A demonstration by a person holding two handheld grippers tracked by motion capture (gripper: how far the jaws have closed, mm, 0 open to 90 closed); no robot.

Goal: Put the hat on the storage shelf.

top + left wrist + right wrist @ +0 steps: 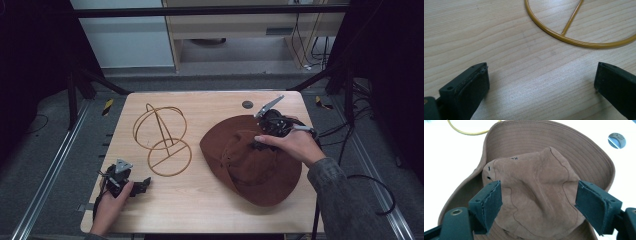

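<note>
A brown suede wide-brimmed hat (252, 160) lies crown up on the right half of the wooden table (200, 200). My right gripper (260, 145) hovers over its far side, open, one jaw on each side of the crown (536, 185). A yellow wire hat stand (162, 136) with a round base ring (574, 41) stands left of the middle. My left gripper (145, 182) rests open near the front left corner, pointing toward that ring, with bare wood between its jaws.
A round grey cable port (247, 104) sits in the tabletop near the far edge, also visible behind the hat (616, 140). Cables trail off the table's right side (370, 185). Metal frame rails run along both sides.
</note>
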